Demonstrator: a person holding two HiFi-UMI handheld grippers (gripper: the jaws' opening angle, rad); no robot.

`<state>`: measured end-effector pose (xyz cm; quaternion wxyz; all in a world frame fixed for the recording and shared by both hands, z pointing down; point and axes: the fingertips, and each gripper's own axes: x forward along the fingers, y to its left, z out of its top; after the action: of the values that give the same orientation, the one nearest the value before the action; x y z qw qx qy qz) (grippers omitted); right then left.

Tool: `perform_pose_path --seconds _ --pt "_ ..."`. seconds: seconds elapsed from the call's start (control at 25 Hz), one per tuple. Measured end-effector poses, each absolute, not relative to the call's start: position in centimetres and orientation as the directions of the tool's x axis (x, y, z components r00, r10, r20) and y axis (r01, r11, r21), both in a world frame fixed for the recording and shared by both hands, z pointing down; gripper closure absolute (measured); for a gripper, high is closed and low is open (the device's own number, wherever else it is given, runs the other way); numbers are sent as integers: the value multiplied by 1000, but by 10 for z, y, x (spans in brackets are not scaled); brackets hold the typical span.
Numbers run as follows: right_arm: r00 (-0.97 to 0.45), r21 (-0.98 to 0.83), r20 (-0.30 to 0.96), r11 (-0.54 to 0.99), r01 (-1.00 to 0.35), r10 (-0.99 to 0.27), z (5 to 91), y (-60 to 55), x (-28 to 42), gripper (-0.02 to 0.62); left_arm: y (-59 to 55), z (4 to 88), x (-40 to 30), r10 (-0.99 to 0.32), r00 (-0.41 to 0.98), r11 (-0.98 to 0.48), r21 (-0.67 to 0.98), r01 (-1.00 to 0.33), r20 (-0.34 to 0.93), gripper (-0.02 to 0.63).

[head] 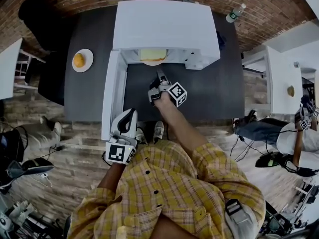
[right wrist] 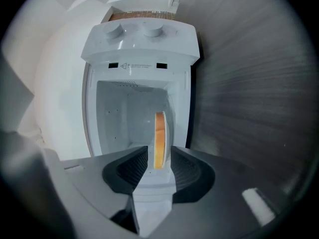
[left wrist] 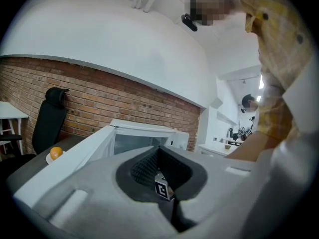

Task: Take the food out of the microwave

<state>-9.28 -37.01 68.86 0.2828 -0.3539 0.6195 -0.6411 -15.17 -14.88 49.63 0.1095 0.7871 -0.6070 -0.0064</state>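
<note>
The white microwave (head: 164, 26) stands on a dark table (head: 214, 88) with its door (head: 112, 96) swung open to the left. Inside lies a pale yellow slice of food (head: 152, 54) on a white plate. My right gripper (head: 160, 76) is just in front of the opening, rolled on its side, jaws open and empty. In the right gripper view the food (right wrist: 159, 136) shows edge-on in the cavity, in line with the gap of the right gripper (right wrist: 159, 157). My left gripper (head: 128, 117) hangs near the door's outer end, jaws together with nothing held.
A plate with an orange bun (head: 81, 60) sits on the table left of the microwave. Two bottles (head: 234, 13) stand at the back by the brick wall. A black chair (head: 37, 19) is at far left. Another person (head: 299, 133) sits at the right.
</note>
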Motion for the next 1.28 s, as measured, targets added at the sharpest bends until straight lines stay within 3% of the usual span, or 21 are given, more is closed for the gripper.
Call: perform_pose_path --seconds 0.72,1.12,1.28 --pt "-586 -989 147 -122 -82 -797 706 -398 -114 486 -159 498 -161 -965 227 -201 188 -961 131 606" --pt "-586 -990 136 -126 -58 -799 706 -404 -120 528 -163 497 -162 -966 221 -192 195 -962 138 606" --pt "-590 -991 135 -114 -74 -796 707 -406 -121 579 -163 496 -161 -966 218 -189 194 -963 140 606"
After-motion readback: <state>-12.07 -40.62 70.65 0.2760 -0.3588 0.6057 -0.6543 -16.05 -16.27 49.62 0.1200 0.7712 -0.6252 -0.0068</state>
